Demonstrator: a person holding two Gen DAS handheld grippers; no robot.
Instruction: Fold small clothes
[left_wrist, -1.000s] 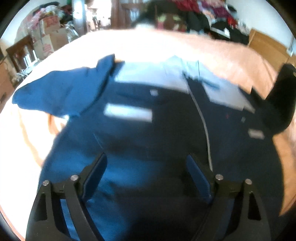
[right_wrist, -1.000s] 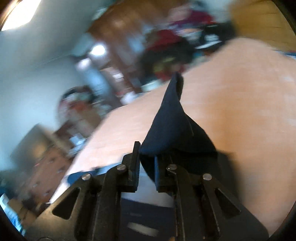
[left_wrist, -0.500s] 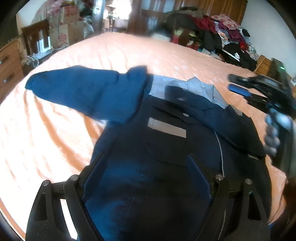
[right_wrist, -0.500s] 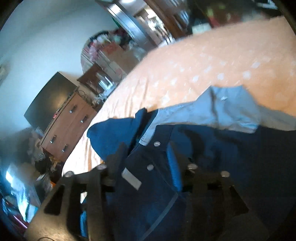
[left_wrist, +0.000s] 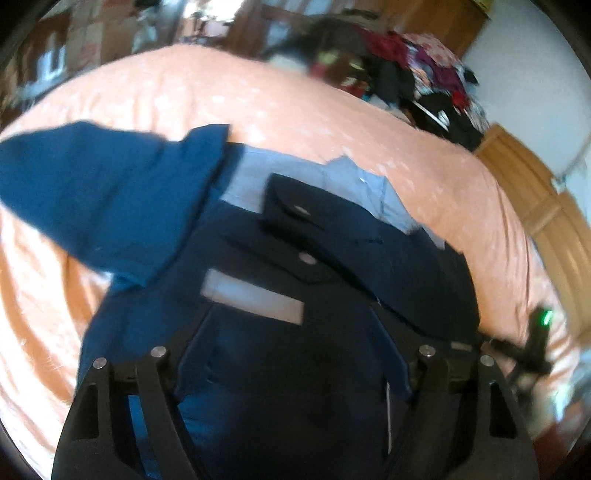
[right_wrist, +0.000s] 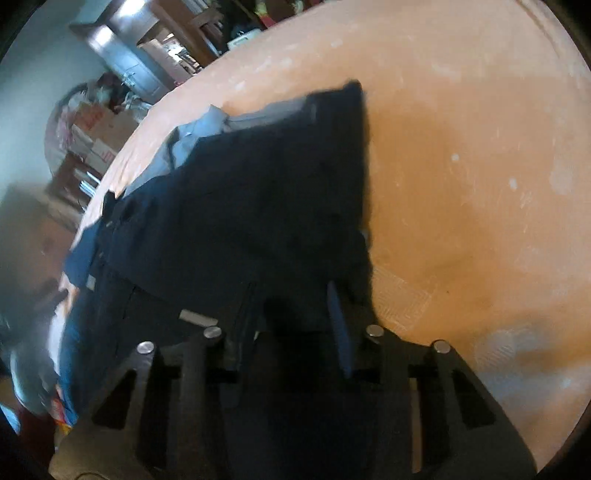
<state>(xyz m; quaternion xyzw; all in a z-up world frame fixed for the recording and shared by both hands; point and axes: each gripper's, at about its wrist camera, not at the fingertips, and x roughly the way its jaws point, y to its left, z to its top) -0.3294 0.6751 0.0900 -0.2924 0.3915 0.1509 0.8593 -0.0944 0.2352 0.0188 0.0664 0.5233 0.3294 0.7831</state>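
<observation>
The navy work shirt (left_wrist: 280, 332) lies front-up on the bed (left_wrist: 295, 99), which is covered by a peach-orange bedspread with pale flecks. Its collar and yoke are light blue-grey (left_wrist: 354, 188), a pale rectangular patch (left_wrist: 251, 295) sits on the chest, and round buttons show along the placket. In the left wrist view one sleeve (left_wrist: 99, 192) reaches out flat toward the left side of the bed, looking brighter blue in the light. The other sleeve (left_wrist: 369, 258) is folded across the chest, lying diagonally over the front panel.

The left gripper (left_wrist: 291, 365) hangs over the lower body of the shirt with its jaws spread wide and nothing between them; the fabric under it is in shadow. The right gripper (right_wrist: 291, 325) is over the shirt's edge on the opposite side, jaws parted, with dark cloth seen between and beyond the fingers (right_wrist: 340, 332); whether the fingers touch the cloth I cannot tell, since the picture is blurred and dark there. In the left wrist view a dark device with a green light (left_wrist: 539, 332) shows low at the right edge.

Beyond the bed stands a heap of clothes (left_wrist: 417, 74) in dark, red and purple colours against a wooden cupboard (left_wrist: 539, 206). In the right wrist view cardboard boxes (right_wrist: 96, 133) are stacked near a doorway.
</observation>
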